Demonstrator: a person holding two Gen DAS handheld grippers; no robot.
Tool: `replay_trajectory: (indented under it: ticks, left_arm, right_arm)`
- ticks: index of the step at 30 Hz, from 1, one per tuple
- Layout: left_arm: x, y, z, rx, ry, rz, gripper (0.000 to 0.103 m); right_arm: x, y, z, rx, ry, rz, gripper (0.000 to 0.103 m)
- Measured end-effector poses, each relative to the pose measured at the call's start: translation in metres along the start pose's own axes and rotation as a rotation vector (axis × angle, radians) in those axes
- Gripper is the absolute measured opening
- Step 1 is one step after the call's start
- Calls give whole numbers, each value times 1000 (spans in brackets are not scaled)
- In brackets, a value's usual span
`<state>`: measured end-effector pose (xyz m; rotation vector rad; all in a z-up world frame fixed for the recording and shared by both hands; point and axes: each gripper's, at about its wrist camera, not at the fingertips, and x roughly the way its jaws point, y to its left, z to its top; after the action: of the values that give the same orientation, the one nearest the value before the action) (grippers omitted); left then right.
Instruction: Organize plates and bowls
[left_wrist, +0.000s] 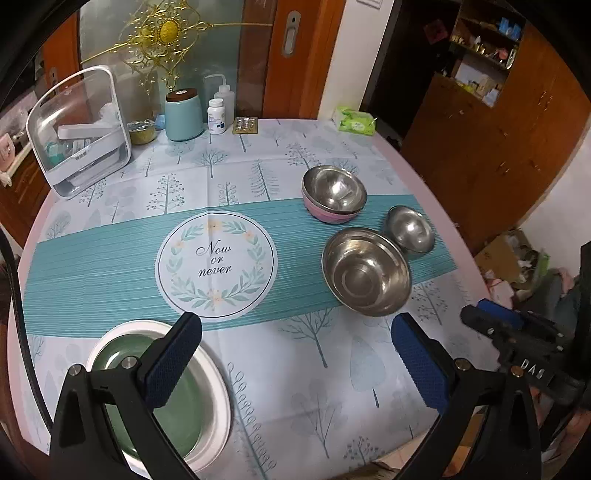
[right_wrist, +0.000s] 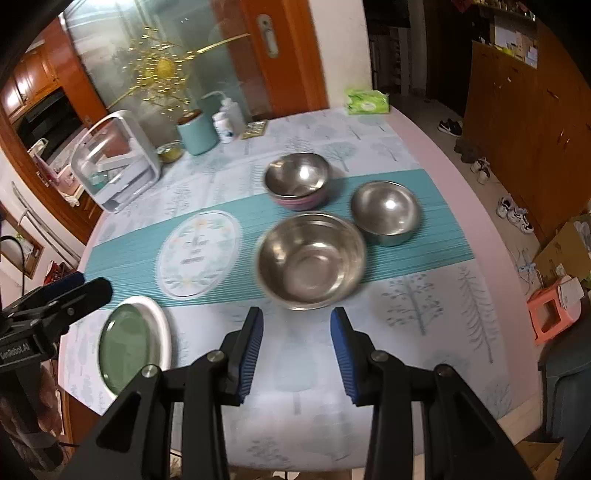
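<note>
Three groups of bowls stand on the round table's right half. A large steel bowl is nearest. Behind it to the right is a small steel bowl. Farther back a steel bowl is nested in a pink bowl. At the front left a green plate lies on a white plate. My left gripper hangs wide open over the cloth, its left finger above the plates. My right gripper is open and empty, just short of the large bowl.
Along the far edge stand a clear lidded box, a teal canister, a pill bottle, a squeeze bottle and a green tissue pack. Wooden cabinets, shoes and an orange stool lie to the table's right.
</note>
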<state>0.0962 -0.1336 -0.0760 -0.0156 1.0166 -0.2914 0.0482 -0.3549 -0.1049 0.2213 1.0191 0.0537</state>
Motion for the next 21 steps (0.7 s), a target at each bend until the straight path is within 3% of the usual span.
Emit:
replay_trajectory:
  ticks: [13, 21]
  left_arm:
    - [103, -24, 24, -95, 125, -21, 100]
    - [149, -38, 38, -50, 165, 4, 100]
  right_arm:
    - [64, -70, 31, -2, 90, 45, 38]
    - [114, -88, 46, 40, 175, 100, 38]
